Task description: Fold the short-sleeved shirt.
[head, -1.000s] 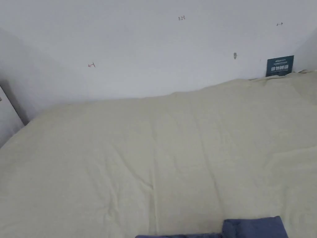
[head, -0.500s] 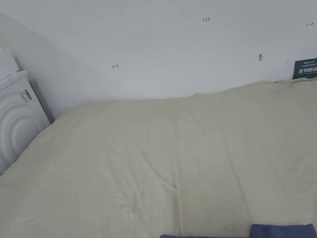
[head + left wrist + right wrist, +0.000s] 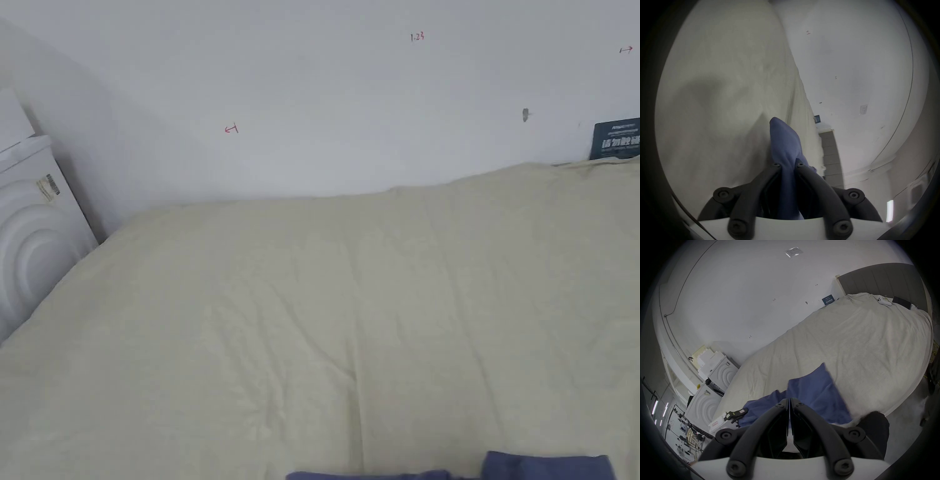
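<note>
A blue short-sleeved shirt (image 3: 817,395) lies on the near part of a bed with a cream sheet (image 3: 350,325); in the head view its top edge (image 3: 544,465) shows at the bottom of the picture. My left gripper (image 3: 787,164) is shut on a bunched fold of the shirt (image 3: 784,141), which sticks out past the jaws. That gripper (image 3: 735,414) rests at the shirt's left end in the right gripper view. My right gripper (image 3: 789,400) hovers over the shirt's near edge. Its jaws are pressed together and no cloth shows between them.
White ribbed appliances (image 3: 31,250) (image 3: 721,373) stand against the bed's left end. A white wall with a dark sign (image 3: 615,139) runs along the far side. A grey headboard (image 3: 883,279), a white phone (image 3: 881,300) and a dark tablet (image 3: 902,302) are at the right end.
The head camera has turned left over the last second, bringing the appliance into view. Since half a second ago the shirt's edge has slid a little left on the sheet.
</note>
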`<state>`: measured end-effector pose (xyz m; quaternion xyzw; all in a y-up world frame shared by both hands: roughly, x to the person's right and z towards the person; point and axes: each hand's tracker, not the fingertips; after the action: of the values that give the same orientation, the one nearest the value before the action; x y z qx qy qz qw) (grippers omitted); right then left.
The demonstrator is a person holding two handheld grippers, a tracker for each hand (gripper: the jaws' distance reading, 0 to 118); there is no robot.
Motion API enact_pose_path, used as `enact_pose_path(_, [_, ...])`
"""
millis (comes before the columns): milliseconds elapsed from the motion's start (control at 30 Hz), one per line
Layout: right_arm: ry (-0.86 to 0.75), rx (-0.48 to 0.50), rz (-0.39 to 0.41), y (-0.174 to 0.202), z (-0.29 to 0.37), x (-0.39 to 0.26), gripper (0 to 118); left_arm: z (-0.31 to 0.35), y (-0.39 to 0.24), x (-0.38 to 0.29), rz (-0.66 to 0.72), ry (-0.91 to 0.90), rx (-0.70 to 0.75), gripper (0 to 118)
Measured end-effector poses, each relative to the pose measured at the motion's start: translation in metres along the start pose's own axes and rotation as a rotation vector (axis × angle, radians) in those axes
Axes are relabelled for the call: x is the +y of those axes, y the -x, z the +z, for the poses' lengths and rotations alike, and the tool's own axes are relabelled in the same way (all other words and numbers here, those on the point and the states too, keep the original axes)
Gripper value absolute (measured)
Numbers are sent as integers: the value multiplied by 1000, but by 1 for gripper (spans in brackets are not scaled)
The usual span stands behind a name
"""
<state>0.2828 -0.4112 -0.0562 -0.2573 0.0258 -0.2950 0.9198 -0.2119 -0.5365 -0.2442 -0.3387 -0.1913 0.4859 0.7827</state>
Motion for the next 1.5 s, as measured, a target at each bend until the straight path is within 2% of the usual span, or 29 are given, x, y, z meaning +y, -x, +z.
enact_pose_path(33, [0, 5, 1, 0, -2, 0, 2, 13, -1, 11, -47, 3, 24, 10])
enact_pose_path(133, [9, 29, -1, 0, -12, -1, 2, 55, -2, 47, -79, -54, 94, 10])
enact_pose_path(200, [13, 42, -3, 0, -16, -2, 2, 75, -29, 58, -217, -90, 166, 10])
enact_pose_path(300, [18, 59, -26, -4, -20, -6, 2, 74, -75, 50, -295, -62, 104, 10])
enact_pose_path(400, [23, 56, -30, -7, -19, -8, 2, 40, -121, 14, -386, -30, 65, 10])
enact_pose_path(500, [15, 38, -31, -11, -10, -9, 2, -21, -154, -40, -483, 7, 151, 10])
enact_pose_path(633, [-13, -4, -50, -22, 5, -8, 2, -99, -156, -107, -646, 198, 282, 10])
enact_pose_path(700, [-27, -32, -58, -27, 14, -8, 2, -124, -150, -128, -641, 251, 286, 10])
enact_pose_path(733, [-31, -41, -63, -30, 17, -8, 2, -130, -148, -135, -610, 267, 302, 14])
enact_pose_path(833, [-46, -72, -74, -39, 22, -9, 2, -150, -138, -148, -656, 325, 372, 39])
enact_pose_path(867, [-45, -78, -87, -42, 22, -10, 2, -144, -139, -146, -638, 297, 336, 56])
enact_pose_path(967, [-50, -71, -104, -46, 23, -10, 2, -114, -159, -130, -528, 259, 183, 70])
enact_pose_path(1033, [-51, -61, -107, -46, 22, -10, 2, -85, -164, -115, -484, 141, 80, 90])
enact_pose_path(1067, [-51, -53, -109, -47, 21, -10, 2, -77, -162, -110, -437, 79, 83, 94])
enact_pose_path(1133, [-42, -41, -117, -47, 18, -10, 2, -77, -148, -102, -330, 40, 134, 87])
enact_pose_path(1167, [-40, -35, -118, -47, 16, -11, 2, -84, -135, -100, -287, 75, 127, 62])
enact_pose_path(1200, [-37, -33, -118, -46, 15, -10, 2, -95, -122, -103, -238, 120, 130, 32])
enact_pose_path(1233, [-33, -32, -118, -45, 14, -10, 2, -105, -113, -109, -174, 154, 151, 15])
enact_pose_path(1300, [-26, -34, -111, -43, 14, -11, 2, -130, -95, -126, -57, 276, 50, 15])
enact_pose_path(1333, [-25, -37, -109, -42, 14, -11, 2, -140, -90, -133, -48, 310, 50, 14])
enact_pose_path(1433, [-19, -42, -108, -40, 15, -13, 2, -161, -81, -151, -121, 336, 101, 6])
enact_pose_path(1500, [-13, -48, -104, -40, 14, -14, 2, -158, -83, -149, -132, 312, 111, 6])
